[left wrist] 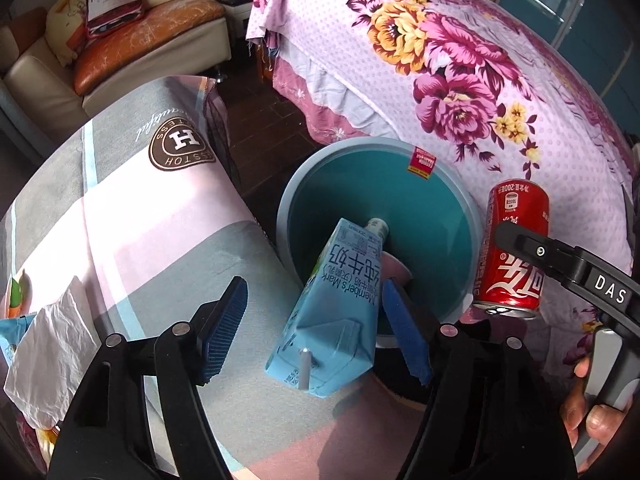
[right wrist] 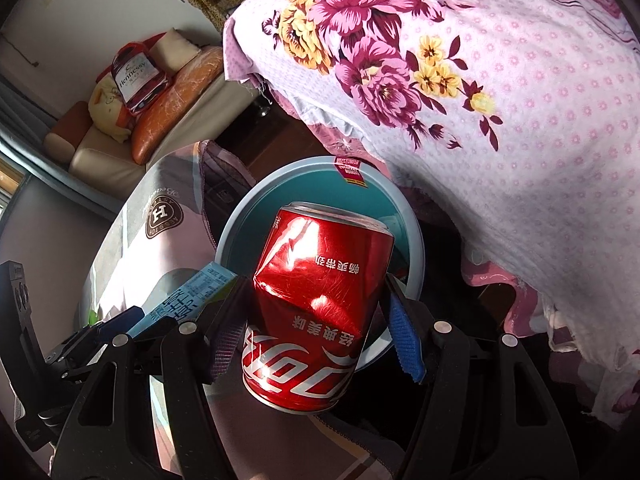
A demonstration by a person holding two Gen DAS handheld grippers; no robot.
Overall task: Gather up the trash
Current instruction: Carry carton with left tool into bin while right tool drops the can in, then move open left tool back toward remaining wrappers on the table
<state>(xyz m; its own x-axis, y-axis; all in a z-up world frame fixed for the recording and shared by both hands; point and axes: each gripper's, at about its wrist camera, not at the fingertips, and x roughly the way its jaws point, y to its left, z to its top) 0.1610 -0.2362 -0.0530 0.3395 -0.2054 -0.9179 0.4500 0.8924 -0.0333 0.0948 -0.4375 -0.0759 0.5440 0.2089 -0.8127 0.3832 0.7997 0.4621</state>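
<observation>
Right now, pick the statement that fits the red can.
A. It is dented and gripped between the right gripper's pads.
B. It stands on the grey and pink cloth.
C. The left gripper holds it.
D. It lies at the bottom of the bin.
A: the dented red can sits between the right gripper pads, in front of the teal bin.

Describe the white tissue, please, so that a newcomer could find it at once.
Start at the teal bin, then cross the grey-and-pink cloth to the left wrist view's left edge. The crumpled white tissue lies there, the only plain white item beside a light-blue wrapper.
</observation>
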